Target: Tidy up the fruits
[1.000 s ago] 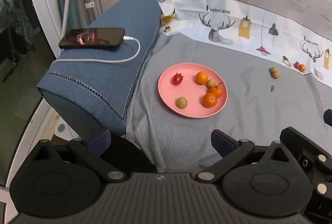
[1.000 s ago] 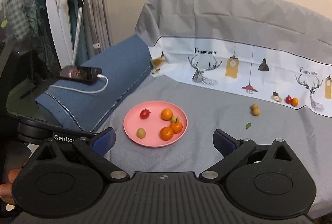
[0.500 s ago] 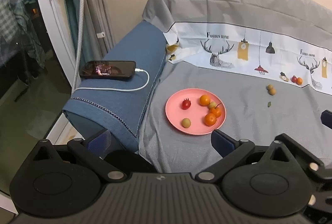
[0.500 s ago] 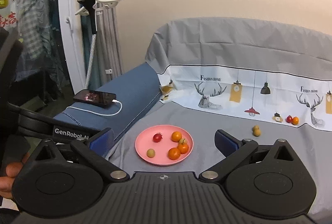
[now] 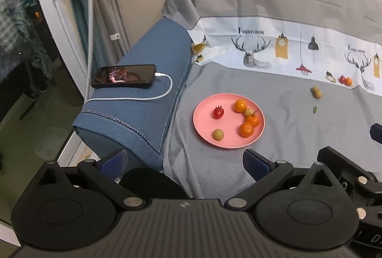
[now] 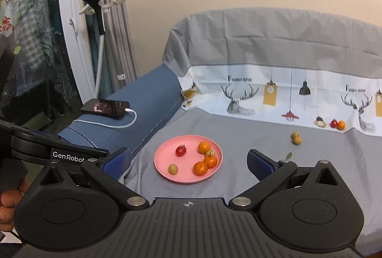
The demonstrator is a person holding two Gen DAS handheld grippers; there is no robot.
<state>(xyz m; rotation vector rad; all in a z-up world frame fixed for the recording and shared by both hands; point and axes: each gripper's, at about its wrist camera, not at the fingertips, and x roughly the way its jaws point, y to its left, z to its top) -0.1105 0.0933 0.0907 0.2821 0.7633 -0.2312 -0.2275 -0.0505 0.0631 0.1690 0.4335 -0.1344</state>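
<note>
A pink plate (image 5: 207,134) (image 6: 164,171) lies on the grey sofa cover and holds a red tomato (image 5: 218,112), several small oranges (image 5: 246,129) and two yellow-green fruits (image 5: 218,134). Two yellow fruits (image 5: 317,92) (image 6: 296,138) lie on the cover to the right. A red tomato and an orange (image 5: 345,80) (image 6: 337,124) sit further back right. My left gripper (image 5: 183,161) and right gripper (image 6: 188,160) are both open and empty, held back from the plate.
A phone (image 5: 124,75) on a white charging cable rests on the blue armrest (image 5: 143,100) at the left. A small green leaf (image 5: 315,109) lies on the cover. A phone holder stand (image 6: 100,19) and curtains are at the far left.
Both grippers have pulled back and risen, so the plate looks smaller and farther than a second ago. Both stay open. No fruit has moved.
</note>
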